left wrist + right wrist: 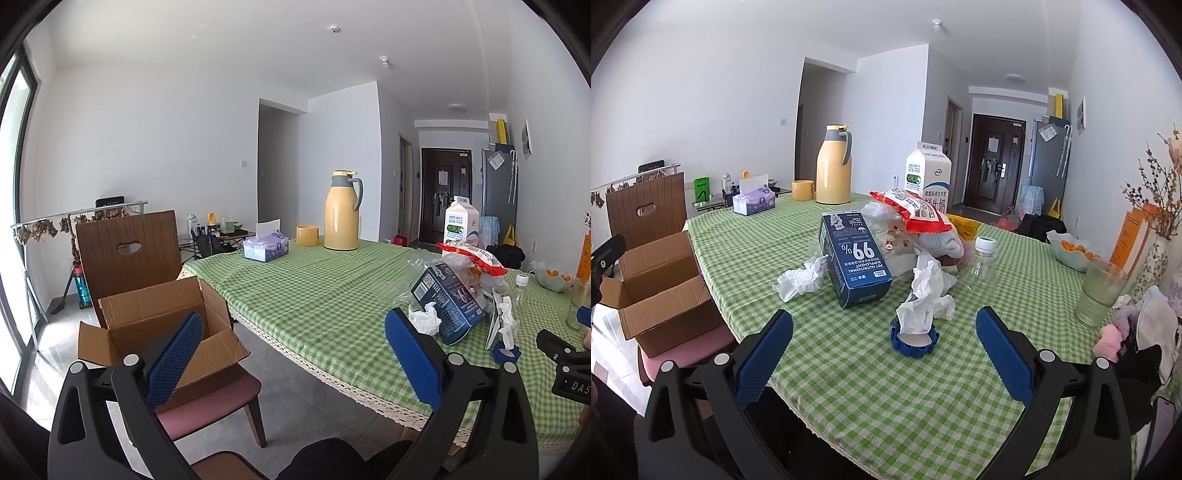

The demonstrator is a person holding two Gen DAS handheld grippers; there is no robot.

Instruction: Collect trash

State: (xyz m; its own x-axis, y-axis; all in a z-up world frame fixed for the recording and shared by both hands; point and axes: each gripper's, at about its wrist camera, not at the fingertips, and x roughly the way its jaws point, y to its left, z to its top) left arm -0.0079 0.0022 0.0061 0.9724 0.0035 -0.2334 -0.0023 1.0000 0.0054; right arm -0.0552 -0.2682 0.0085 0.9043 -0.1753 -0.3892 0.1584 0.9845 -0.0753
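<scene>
The green-checked cloth-covered worktop [849, 369] fills the frame. Lower left, an open brown cardboard box [661, 291] sits on a pink-cushioned chair [665, 363]. At centre lies a navy carton [855, 258] reading "PET NUTRITIONAL SUPPLEMENT 99%", with crumpled white tissues [801, 277] touching it. Both the left hand-held gripper [293, 363] and right hand-held gripper [884, 363] are spread apart, holding nothing.

Matte black plastic frames on both claws, left claw [293, 358] and right claw [884, 356] alike: curved arms with teardrop cutouts, silver round pivot screws at the joints, rounded blue pads [764, 356] with fine mesh grip texture, white "DAS" lettering on one housing.
</scene>
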